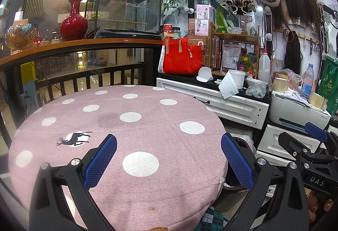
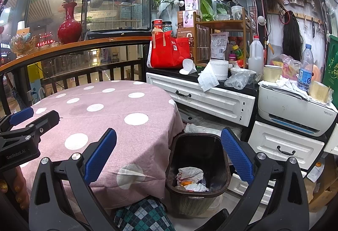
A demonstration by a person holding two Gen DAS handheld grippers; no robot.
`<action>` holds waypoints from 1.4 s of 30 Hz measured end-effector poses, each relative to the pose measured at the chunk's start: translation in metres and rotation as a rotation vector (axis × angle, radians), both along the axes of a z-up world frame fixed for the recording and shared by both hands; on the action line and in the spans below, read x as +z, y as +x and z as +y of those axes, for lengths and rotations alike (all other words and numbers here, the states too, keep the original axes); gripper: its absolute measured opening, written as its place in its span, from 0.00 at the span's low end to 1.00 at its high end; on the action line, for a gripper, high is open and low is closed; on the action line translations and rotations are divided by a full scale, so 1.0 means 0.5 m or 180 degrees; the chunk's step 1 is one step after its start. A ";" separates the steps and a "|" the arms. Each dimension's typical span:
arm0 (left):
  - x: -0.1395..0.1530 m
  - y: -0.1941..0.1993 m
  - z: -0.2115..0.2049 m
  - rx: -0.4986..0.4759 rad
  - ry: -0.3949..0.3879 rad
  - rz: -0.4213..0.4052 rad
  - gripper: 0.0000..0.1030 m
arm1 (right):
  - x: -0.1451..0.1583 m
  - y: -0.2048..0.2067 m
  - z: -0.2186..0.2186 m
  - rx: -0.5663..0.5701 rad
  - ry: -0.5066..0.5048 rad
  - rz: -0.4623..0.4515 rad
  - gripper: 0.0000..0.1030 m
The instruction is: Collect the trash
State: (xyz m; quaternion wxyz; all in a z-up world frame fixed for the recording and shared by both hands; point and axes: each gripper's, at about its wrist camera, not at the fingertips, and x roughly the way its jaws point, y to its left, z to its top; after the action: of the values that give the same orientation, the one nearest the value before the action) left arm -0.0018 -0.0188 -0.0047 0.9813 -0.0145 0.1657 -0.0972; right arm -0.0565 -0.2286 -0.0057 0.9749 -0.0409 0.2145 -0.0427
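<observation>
Setting: round bench [image 1: 118, 125] under a pink cloth with white dots stood before a dark railing, with a cluttered white cabinet [image 2: 202, 99] to its right.
Trash: crumpled paper and wrappers [image 2: 191, 179] lay at the bottom of a dark bin [image 2: 224, 169] that stood on the floor just beside the bench's right edge.
Right hand-held gripper [image 2: 169, 152]: released, its blue pads spread wide, nothing between them; it hung above the bin's mouth and the bench's edge.
Left hand-held gripper [image 1: 169, 159]: also released and empty, pads wide apart, hovering over the cloth; a hand [image 2: 17, 188] with glittery gold nails held it at the left of the right view.
Bench top: bare cloth with a faint darker stain [image 1: 107, 118] and a printed deer [image 1: 74, 139].
Cabinet top: red bag [image 2: 169, 51], white tub [image 2: 219, 69], hanging face mask [image 2: 208, 79], crumpled clear plastic [image 2: 238, 80].
Further right: printer [image 2: 293, 112] carrying papers and a water bottle [image 2: 305, 68].
Ledge above railing: red vase [image 1: 73, 22], glass case [image 1: 124, 6].
</observation>
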 end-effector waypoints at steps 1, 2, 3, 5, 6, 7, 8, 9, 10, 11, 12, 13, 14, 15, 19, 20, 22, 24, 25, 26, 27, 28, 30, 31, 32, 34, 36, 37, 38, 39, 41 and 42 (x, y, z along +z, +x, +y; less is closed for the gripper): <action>0.001 0.001 0.000 0.0000 -0.0001 -0.0002 0.94 | 0.000 0.000 0.000 -0.0002 0.0001 0.0002 0.95; 0.001 0.000 -0.001 0.0000 0.0001 -0.0002 0.94 | 0.000 0.000 -0.001 -0.0002 0.0002 0.0004 0.95; 0.000 0.000 -0.001 -0.0001 0.0004 -0.0001 0.94 | 0.000 0.000 -0.001 -0.0003 0.0000 0.0000 0.95; 0.001 0.000 -0.001 -0.0006 0.0007 -0.0003 0.94 | 0.001 0.001 -0.001 -0.0005 -0.0002 -0.0003 0.95; 0.000 0.002 -0.002 -0.0016 0.0009 0.0004 0.94 | 0.000 0.001 -0.001 -0.0006 -0.0001 -0.0002 0.95; -0.002 0.003 -0.002 -0.0039 0.0007 0.0025 0.94 | 0.000 0.002 -0.001 -0.0005 0.0000 0.0002 0.95; -0.004 0.004 -0.003 -0.0057 0.0001 0.0035 0.94 | 0.000 0.002 -0.001 -0.0006 0.0002 0.0006 0.95; -0.005 0.004 -0.002 -0.0063 -0.0008 0.0033 0.94 | 0.000 0.002 -0.001 -0.0008 0.0003 0.0010 0.95; -0.007 0.002 -0.001 -0.0054 -0.0008 0.0018 0.94 | 0.000 0.002 -0.001 -0.0010 0.0004 0.0008 0.95; -0.007 0.002 -0.002 -0.0054 -0.0001 0.0016 0.94 | 0.001 0.001 -0.001 -0.0011 0.0002 0.0005 0.95; -0.007 0.003 -0.002 -0.0063 0.0005 0.0021 0.94 | 0.000 0.002 0.000 -0.0009 -0.0002 0.0005 0.95; -0.008 0.002 -0.002 -0.0069 0.0011 0.0025 0.94 | 0.000 0.002 0.000 -0.0009 -0.0004 0.0005 0.95; -0.007 0.004 -0.002 -0.0075 0.0017 0.0028 0.94 | 0.000 0.002 0.000 -0.0007 -0.0004 0.0007 0.95; -0.006 0.005 -0.003 -0.0076 0.0026 0.0033 0.94 | 0.000 0.002 0.001 -0.0009 -0.0004 0.0006 0.95; -0.004 0.008 0.000 -0.0067 0.0038 0.0049 0.94 | 0.000 0.002 0.000 -0.0008 -0.0004 0.0008 0.95; -0.004 0.009 0.001 -0.0065 0.0036 0.0052 0.94 | 0.000 0.002 0.000 -0.0009 -0.0004 0.0007 0.95; -0.004 0.010 0.002 -0.0061 0.0032 0.0056 0.94 | 0.000 0.002 0.000 -0.0008 -0.0003 0.0007 0.95; -0.003 0.011 0.003 -0.0057 0.0036 0.0062 0.94 | 0.000 0.002 0.000 -0.0007 -0.0004 0.0008 0.95; -0.003 0.011 0.003 -0.0057 0.0038 0.0064 0.94 | 0.000 0.002 0.000 -0.0009 -0.0003 0.0009 0.95; -0.003 0.011 0.003 -0.0058 0.0038 0.0062 0.94 | 0.000 0.002 0.000 -0.0009 -0.0001 0.0011 0.95; -0.003 0.011 0.004 -0.0056 0.0039 0.0063 0.94 | 0.000 0.002 0.000 -0.0010 -0.0001 0.0009 0.95; -0.003 0.011 0.004 -0.0057 0.0040 0.0063 0.94 | 0.000 0.002 0.000 -0.0011 -0.0002 0.0009 0.95; -0.003 0.012 0.004 -0.0058 0.0038 0.0063 0.94 | 0.000 0.002 0.000 -0.0010 -0.0001 0.0009 0.95; -0.003 0.012 0.004 -0.0059 0.0035 0.0062 0.94 | 0.001 0.002 0.000 -0.0010 -0.0001 0.0009 0.95; -0.002 0.012 0.004 -0.0060 0.0036 0.0063 0.94 | 0.000 0.002 0.000 -0.0012 0.0000 0.0010 0.95; -0.003 0.011 0.005 -0.0057 0.0037 0.0064 0.94 | 0.000 0.002 -0.001 -0.0012 -0.0001 0.0007 0.95; -0.002 0.012 0.004 -0.0059 0.0041 0.0059 0.94 | 0.000 0.002 -0.001 -0.0014 0.0001 0.0011 0.95; -0.002 0.012 0.004 -0.0059 0.0043 0.0057 0.94 | -0.001 0.001 -0.002 -0.0021 0.0004 0.0015 0.95; -0.003 0.012 0.005 -0.0059 0.0046 0.0056 0.94 | -0.001 0.001 -0.002 -0.0025 0.0006 0.0016 0.95; -0.003 0.012 0.005 -0.0061 0.0044 0.0059 0.94 | -0.002 0.001 -0.001 -0.0030 0.0008 0.0016 0.95; -0.002 0.012 0.004 -0.0060 0.0042 0.0060 0.94 | -0.003 0.002 0.000 -0.0041 0.0013 0.0019 0.95; -0.002 0.012 0.004 -0.0062 0.0044 0.0060 0.94 | -0.004 0.001 0.000 -0.0042 0.0015 0.0020 0.95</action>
State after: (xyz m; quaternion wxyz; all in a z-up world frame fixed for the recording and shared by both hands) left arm 0.0041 -0.0169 -0.0060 0.9787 -0.0070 0.1758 -0.1055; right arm -0.0558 -0.2285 -0.0074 0.9740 -0.0374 0.2180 -0.0486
